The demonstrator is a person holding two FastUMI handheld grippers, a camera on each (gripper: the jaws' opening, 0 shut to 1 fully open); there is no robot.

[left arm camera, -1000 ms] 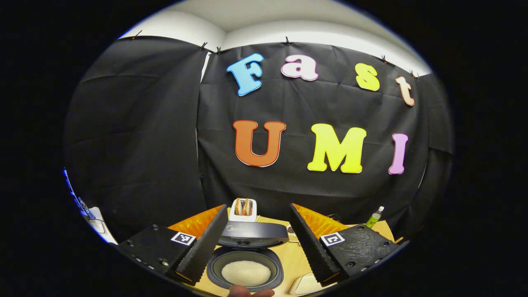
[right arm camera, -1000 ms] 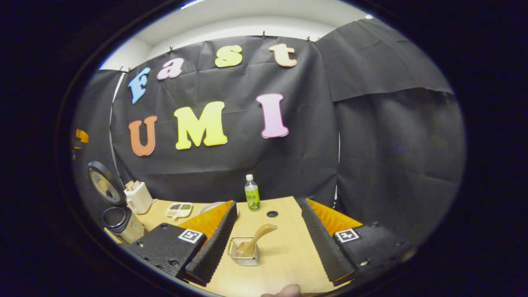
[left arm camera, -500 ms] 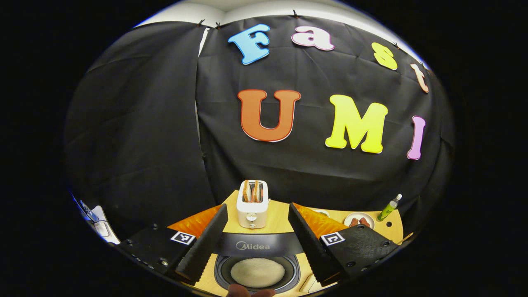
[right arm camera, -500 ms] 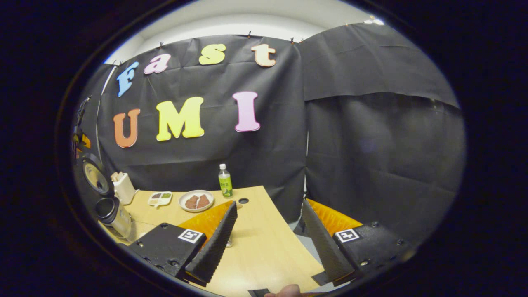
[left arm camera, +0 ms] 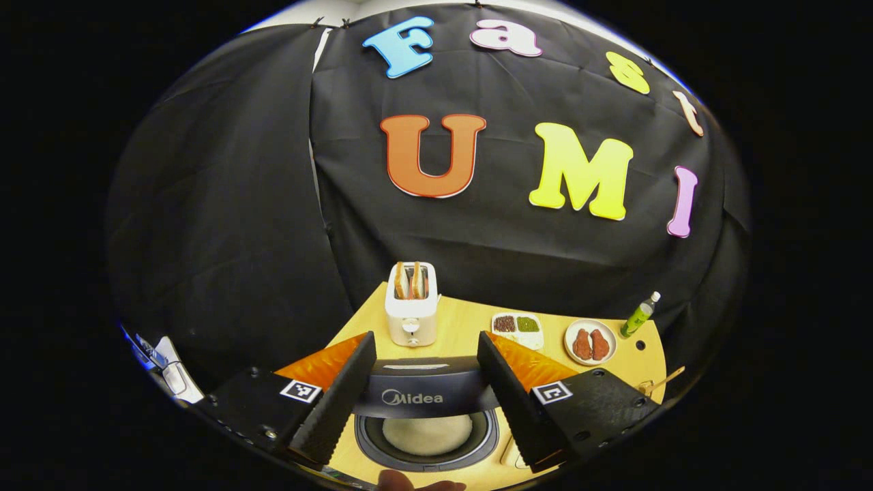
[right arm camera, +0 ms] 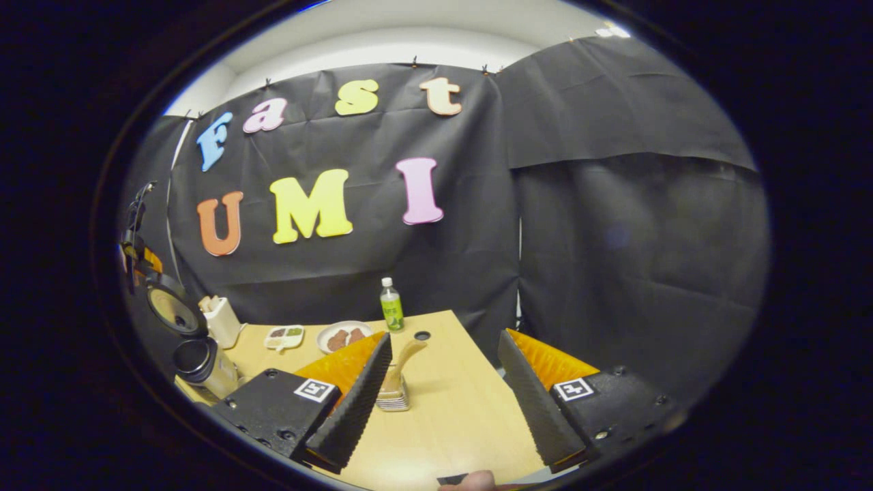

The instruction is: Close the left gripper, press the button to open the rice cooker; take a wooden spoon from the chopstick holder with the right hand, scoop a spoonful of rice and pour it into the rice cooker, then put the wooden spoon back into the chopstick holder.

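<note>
My left gripper (left arm camera: 426, 389) hangs open above the rice cooker (left arm camera: 426, 436), whose lid (left arm camera: 423, 395) stands raised with white rice (left arm camera: 426, 433) in the pot. Behind it on the table (left arm camera: 464, 327) stands a toaster (left arm camera: 411, 307). My right gripper (right arm camera: 443, 402) is open too, holding nothing; the wooden spoon (right arm camera: 402, 358) sits in the chopstick holder (right arm camera: 393, 399), just beside its left finger.

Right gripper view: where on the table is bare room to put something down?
Bare wood lies right of the chopstick holder, toward the table edge, between the right gripper jaws. The far left is crowded: rice cooker, toaster, snack tray, plate, bottle.
</note>
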